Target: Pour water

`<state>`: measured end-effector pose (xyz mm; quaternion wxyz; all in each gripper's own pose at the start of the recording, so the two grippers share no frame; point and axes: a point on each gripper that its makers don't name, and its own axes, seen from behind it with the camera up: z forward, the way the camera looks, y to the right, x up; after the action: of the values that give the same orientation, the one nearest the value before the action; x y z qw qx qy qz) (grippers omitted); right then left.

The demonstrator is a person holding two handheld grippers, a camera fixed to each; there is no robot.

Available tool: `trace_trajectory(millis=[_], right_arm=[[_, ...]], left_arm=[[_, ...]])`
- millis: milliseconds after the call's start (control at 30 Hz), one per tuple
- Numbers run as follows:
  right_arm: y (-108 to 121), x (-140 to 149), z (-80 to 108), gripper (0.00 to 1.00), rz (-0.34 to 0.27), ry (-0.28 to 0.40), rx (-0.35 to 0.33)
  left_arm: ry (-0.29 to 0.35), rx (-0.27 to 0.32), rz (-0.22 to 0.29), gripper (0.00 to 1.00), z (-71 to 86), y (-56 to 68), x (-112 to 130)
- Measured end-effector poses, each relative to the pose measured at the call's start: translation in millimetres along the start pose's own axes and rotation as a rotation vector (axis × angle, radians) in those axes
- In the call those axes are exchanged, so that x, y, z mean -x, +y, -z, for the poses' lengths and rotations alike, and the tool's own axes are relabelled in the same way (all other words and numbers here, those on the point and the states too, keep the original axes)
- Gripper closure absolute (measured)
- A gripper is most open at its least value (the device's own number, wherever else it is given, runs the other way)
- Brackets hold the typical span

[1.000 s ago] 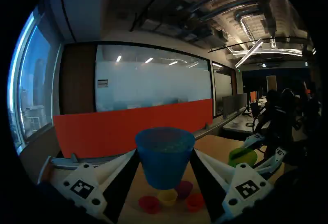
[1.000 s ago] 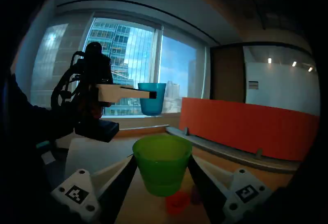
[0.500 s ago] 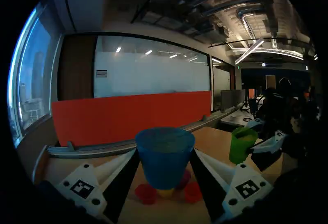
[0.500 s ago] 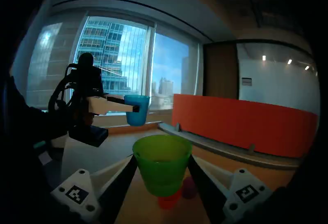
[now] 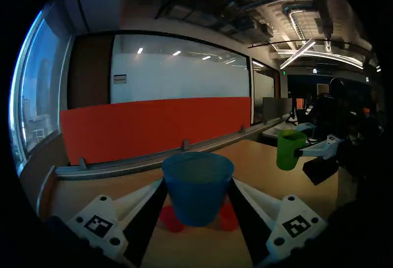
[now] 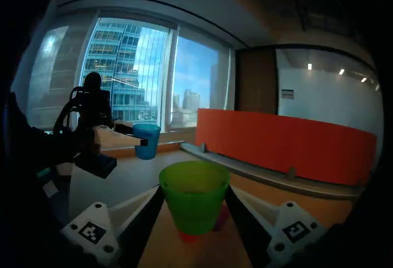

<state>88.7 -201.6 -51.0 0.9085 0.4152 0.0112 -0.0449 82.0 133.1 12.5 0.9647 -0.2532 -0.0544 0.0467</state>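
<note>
In the left gripper view, the left gripper has its fingers closed partway, one against each side of the blue cup. They clamp it upright with the rim level, which I judge is meant to keep anything inside from spilling. Whether it holds water cannot be told from here. The cup is carried above the table, and two small red cups stand on the table just behind it. Far to the right, the right gripper holds the green cup upright above the table, well apart from the blue one. An orange partition runs along the table's far edge.

In the right gripper view, the right gripper's fingers pinch the green cup from both sides, again about a cup's width apart, with its mouth up and level. To the far left, in front of the window, the left gripper holds the blue cup side-on.

No pour has begun. With both cups raised, the pour looks set to go from one into the other, so the two rims must first be brought close together.
</note>
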Motion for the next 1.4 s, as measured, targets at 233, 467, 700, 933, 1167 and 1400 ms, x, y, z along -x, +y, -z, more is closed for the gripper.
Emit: trace_trajectory(millis=[233,467,700,933,1167,1400], right_arm=[[7.7,5.3,3.1,0.12,-0.007,-0.009,0.014],[6.6,13.9,0.9,0.12,-0.006,-0.032,0.004],[5.2,30.0,-2.4,0.12,-0.003,-0.066,-0.006],[7.0,43.7,-5.5,0.12,-0.015,-0.091,-0.013],[8.0,54.4,-7.1,0.12,-0.028,-0.113,-0.021],[8.8,70.3,-8.4,0.12,-0.034,-0.148,-0.031]], left_arm=[[-0.037,0.010,-0.024,0.17,0.7,3.1,16.5],[-0.076,0.024,-0.045,0.17,-1.3,7.9,33.6],[-0.125,0.038,-0.051,0.17,-4.9,11.6,54.5],[-0.153,0.046,-0.053,0.17,-7.7,12.2,69.5],[-0.184,0.049,-0.068,0.17,-10.3,10.6,82.7],[-0.228,0.063,-0.084,0.16,-13.7,15.7,100.0]])
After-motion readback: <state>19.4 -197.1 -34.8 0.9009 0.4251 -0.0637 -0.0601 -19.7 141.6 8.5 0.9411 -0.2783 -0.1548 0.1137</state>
